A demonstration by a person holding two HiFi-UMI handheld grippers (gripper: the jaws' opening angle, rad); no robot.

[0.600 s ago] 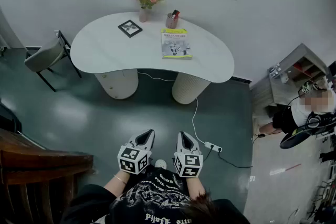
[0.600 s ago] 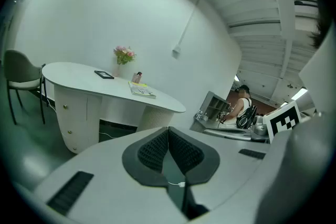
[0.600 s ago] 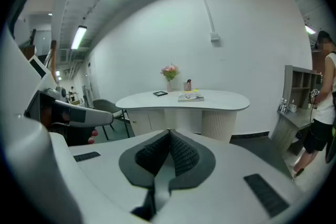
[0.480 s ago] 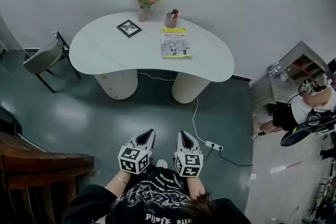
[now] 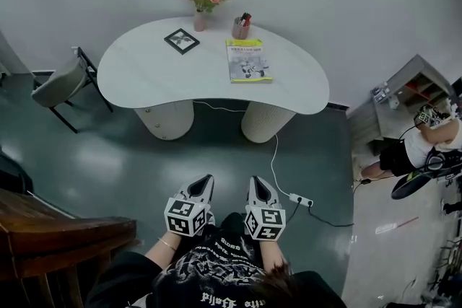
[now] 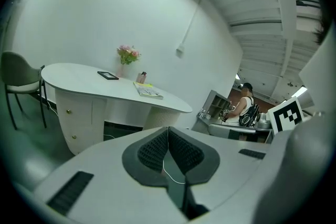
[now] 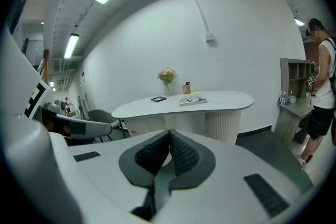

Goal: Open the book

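book [image 5: 249, 60] lies closed, cover up, on the right part of the white table [image 5: 144, 72], just in front of the pen cup [image 5: 240, 28] and to the right of the small frame [image 5: 181, 40]. against the head view of half a second back, table and book now sit a touch lower and further right and look slightly larger, while the two grippers hold their place side by side at the person's waist. i judge that the person has begun to close in on the table, so the task is only at the approach and nothing has been touched.

the left gripper [image 5: 204, 182] has its jaws together with nothing between them. the right gripper [image 5: 257, 182] is likewise closed and empty. both point forward and somewhat down over the dark floor [image 5: 130, 162].

the book is well apart from both grippers, across the open floor and up on the table top. it shows small above the closed jaws in each gripper view, a little left of the left gripper's line and a little right of the right one's. either pair of jaws would need to part before it could take the cover's edge.
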